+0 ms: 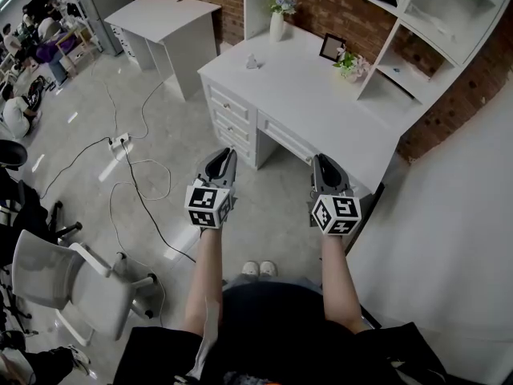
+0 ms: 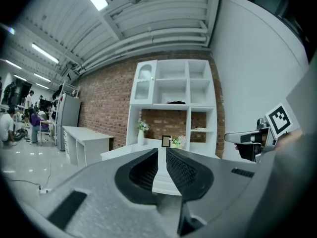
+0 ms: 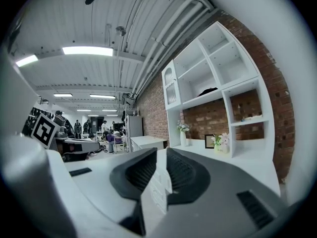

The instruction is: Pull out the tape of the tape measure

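While both tools hang in mid-air in front of the person, neither holds anything. The left gripper (image 1: 228,152), at the lower centre-left of the head view, has its jaws drawn in to a thin slit, and the left gripper view shows only the distant desk through that slit. The right gripper (image 1: 321,160), at centre-right, is just as narrow and just as empty. Both point toward the white desk (image 1: 321,103) that runs across the upper middle of the head view. They are well apart from it, with floor between.

No tape measure can be made out in any view. On the desk stand a vase (image 1: 276,24) with flowers, a picture frame (image 1: 330,48) and a small flower pot (image 1: 351,66). A small pale object (image 1: 252,61) near the desk's left end is too small to identify. The task looks not yet begun, and the tape measure must first be found.

The likeliest trouble is reaching with the jaws this narrow, since they would knock the case away rather than take it. On the way to the desk, the cable (image 1: 140,195) on the floor at centre-left could catch a foot. A careless sweep across the desktop could tip the vase.
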Motion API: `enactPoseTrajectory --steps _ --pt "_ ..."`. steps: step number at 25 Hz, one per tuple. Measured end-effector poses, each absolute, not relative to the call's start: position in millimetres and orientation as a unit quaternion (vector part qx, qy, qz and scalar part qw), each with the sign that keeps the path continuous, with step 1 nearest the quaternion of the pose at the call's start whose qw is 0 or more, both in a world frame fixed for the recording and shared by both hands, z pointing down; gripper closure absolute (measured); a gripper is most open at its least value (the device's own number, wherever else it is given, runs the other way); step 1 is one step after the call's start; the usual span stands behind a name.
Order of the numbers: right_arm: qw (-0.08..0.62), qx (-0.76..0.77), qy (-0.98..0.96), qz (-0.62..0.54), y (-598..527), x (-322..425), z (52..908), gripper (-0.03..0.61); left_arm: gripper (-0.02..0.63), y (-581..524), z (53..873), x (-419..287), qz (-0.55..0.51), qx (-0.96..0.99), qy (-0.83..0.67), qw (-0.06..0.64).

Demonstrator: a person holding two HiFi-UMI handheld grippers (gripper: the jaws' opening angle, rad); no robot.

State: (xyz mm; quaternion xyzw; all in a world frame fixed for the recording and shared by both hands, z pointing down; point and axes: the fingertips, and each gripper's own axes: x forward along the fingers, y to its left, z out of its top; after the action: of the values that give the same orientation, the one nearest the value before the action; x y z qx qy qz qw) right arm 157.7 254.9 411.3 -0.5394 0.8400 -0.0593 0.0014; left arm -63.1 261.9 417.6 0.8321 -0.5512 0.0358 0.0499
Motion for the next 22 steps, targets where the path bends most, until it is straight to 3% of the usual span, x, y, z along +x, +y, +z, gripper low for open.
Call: enactPoseTrajectory --steps 1,3,5,22 --pt "0.003 -0.537 0.842 -0.063 255 156 411 0.517 0.578 262 416 -64 0.032 0.833 -0.551 0.049" --pt "0.006 -0.534 0.843 -0.068 254 154 412 0.494 0.486 261 416 -66 0.026 0.833 -0.55 0.05" --pt "0.008 -0.533 0.843 -0.071 254 152 413 0.471 0.461 262 417 -68 0.024 0.833 -0.55 0.052" --pt "0.019 -0.546 0.834 -0.075 251 135 423 0.453 0.433 259 429 -103 0.028 0.831 -0.553 0.051"
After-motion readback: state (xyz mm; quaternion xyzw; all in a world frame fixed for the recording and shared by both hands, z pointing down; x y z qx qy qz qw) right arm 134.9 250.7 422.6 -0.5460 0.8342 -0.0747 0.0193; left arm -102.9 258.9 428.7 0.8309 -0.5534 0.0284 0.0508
